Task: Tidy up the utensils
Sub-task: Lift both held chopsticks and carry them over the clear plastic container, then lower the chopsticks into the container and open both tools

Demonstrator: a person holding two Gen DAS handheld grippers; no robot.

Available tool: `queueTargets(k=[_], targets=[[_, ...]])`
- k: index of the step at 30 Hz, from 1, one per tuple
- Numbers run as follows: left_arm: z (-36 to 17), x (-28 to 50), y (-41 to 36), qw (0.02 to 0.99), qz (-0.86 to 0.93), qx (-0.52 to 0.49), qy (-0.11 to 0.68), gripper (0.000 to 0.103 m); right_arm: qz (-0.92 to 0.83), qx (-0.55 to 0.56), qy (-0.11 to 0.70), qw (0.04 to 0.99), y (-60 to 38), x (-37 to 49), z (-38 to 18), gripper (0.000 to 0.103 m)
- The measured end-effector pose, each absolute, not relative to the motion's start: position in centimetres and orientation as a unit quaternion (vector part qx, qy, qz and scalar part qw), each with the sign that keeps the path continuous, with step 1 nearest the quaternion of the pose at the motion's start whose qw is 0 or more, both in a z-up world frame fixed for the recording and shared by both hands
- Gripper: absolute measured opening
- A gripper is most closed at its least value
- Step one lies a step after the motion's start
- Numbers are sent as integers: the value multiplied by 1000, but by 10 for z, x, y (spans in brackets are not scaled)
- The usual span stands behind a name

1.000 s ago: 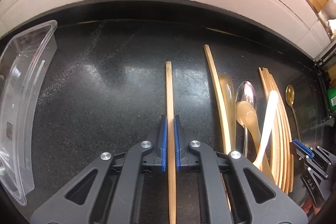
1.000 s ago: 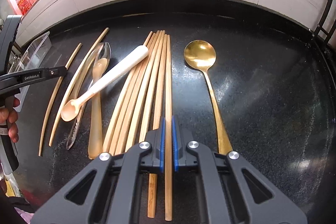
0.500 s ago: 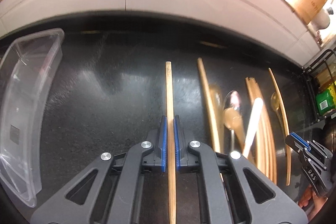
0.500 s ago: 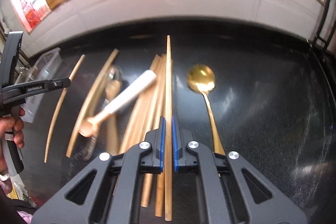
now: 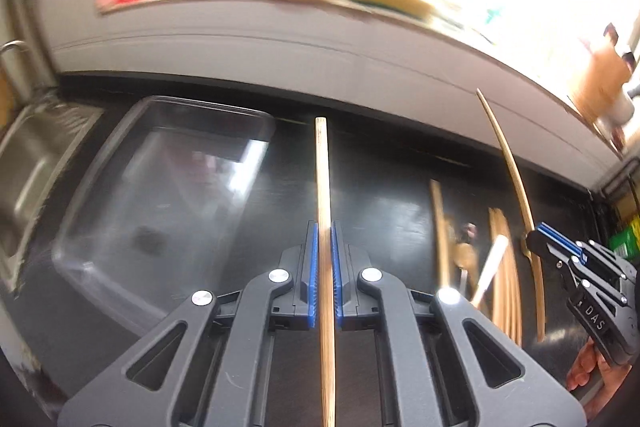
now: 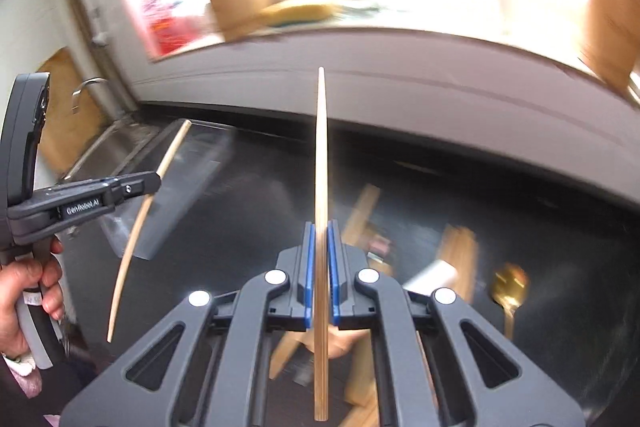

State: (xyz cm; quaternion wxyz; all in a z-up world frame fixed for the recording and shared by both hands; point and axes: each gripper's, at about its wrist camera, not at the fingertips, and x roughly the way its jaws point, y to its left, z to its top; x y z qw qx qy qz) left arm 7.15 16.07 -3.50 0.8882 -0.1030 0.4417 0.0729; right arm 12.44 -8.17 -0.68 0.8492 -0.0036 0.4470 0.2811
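Left gripper [image 5: 324, 277]: clenched on one chopstick [image 5: 322, 187], lifted beside the clear bin [image 5: 160, 195].
Right gripper [image 6: 319, 277]: clenched on another chopstick [image 6: 321, 167], above the surface [image 6: 540, 211].
Risk: my thin sticks could pivot and slip out.

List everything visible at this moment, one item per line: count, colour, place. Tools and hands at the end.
Held chopsticks: two, light wood; one clamped in the left tool, one in the right tool, both lifted off the counter.
Loose chopsticks: a blurred bundle, count unclear, light wood, on the counter at right.
Spoon: one, gold, on the counter, far right.
Pale utensil: one, white, lying across the bundle.
Container: one, clear plastic, on the counter at left.
Counter: one, black.
Sink: one, steel, far left.
Left tool: black, blue pads, shut.
Right tool: same, shut.
Hands: one on the left tool's handle, one on the right.
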Motion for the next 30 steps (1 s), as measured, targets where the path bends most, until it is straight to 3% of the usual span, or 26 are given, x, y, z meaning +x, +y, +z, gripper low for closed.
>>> queueTargets(k=[15,30], targets=[[-16,63,336,888,119,-113,429,6,349,11,437,829,123,129,12,7],[-69,132,378,877,73,-89,466,6,269,89,543,790,201,144,-57,7]])
